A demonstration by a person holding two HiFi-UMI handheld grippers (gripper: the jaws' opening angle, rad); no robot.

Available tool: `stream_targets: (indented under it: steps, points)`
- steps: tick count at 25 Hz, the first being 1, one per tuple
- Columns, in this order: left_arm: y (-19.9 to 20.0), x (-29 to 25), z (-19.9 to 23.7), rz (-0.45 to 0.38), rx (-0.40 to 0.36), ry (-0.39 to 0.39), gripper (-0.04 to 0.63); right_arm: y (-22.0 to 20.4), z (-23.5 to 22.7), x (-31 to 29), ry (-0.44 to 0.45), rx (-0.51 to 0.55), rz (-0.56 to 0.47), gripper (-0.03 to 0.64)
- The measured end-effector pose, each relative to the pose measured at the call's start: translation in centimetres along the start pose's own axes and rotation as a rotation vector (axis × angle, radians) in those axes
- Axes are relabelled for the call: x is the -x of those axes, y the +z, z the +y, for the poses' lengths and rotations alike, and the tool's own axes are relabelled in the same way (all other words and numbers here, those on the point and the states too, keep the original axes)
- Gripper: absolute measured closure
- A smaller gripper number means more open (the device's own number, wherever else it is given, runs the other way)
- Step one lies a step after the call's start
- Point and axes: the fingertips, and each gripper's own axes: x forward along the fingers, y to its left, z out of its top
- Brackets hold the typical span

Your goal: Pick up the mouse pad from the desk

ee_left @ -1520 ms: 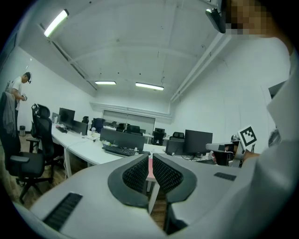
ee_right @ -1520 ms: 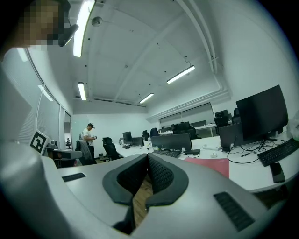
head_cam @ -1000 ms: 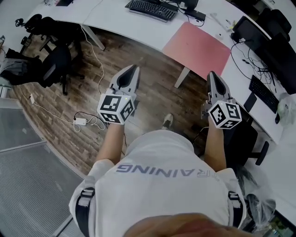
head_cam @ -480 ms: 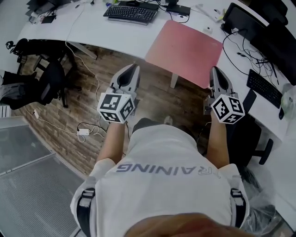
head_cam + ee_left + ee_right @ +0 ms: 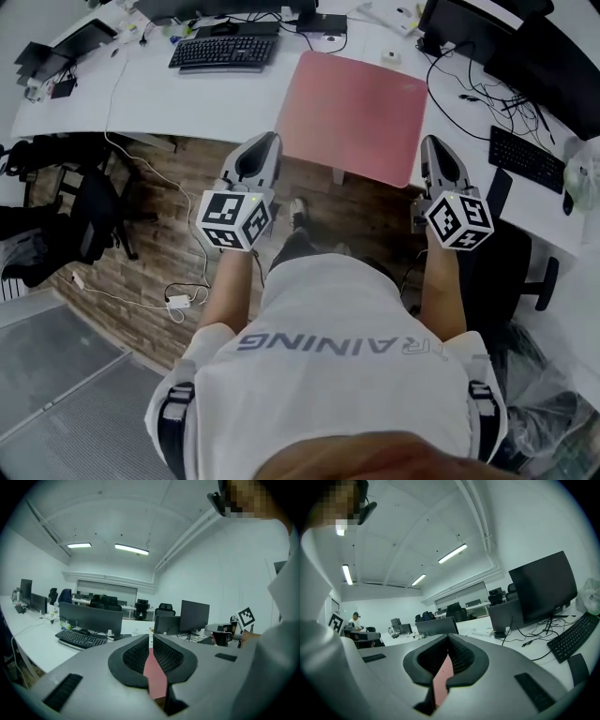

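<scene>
The pink mouse pad [image 5: 354, 114] lies flat on the white desk [image 5: 178, 98], its near edge jutting past the desk's rim, with a keyboard [image 5: 223, 52] to its left. The left hand-held gripper [image 5: 266, 142] and the right hand-held gripper [image 5: 433, 145] hover near its near corners, both clenched on nothing.

The head view shows one pink mouse pad [image 5: 354, 114] on the white worktop [image 5: 187, 94]. There are two black keyboards: the left keyboard [image 5: 223, 52] and the right keyboard [image 5: 528, 159]. There are two grippers: the left gripper [image 5: 270, 141] and the right gripper [image 5: 431, 143]. One white charger [image 5: 178, 302] lies on the floor [image 5: 169, 253].
</scene>
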Motion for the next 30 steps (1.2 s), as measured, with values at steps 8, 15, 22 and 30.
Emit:
stream_targets:
  steps: [8,15,22,30]
  points:
    - [0.7,-7.6,5.7,0.046,0.023,-0.138,0.543,0.4,-1.3,-4.7,-0.171,0.002,0.009,0.594]
    - [1.5,-12.9,10.7,0.08,0.022,-0.273,0.543,-0.1,0.6,-9.2,-0.3,0.002,0.012,0.594]
    - [0.9,-15.1,13.3,0.115,0.048,-0.317,0.543,-0.4,1.1,-10.7,-0.363,0.02,0.032,0.594]
    - [-0.3,-17.0,14.4,0.157,0.07,-0.274,0.543,-1.3,-0.5,-12.6,-0.353,0.018,0.068,0.594]
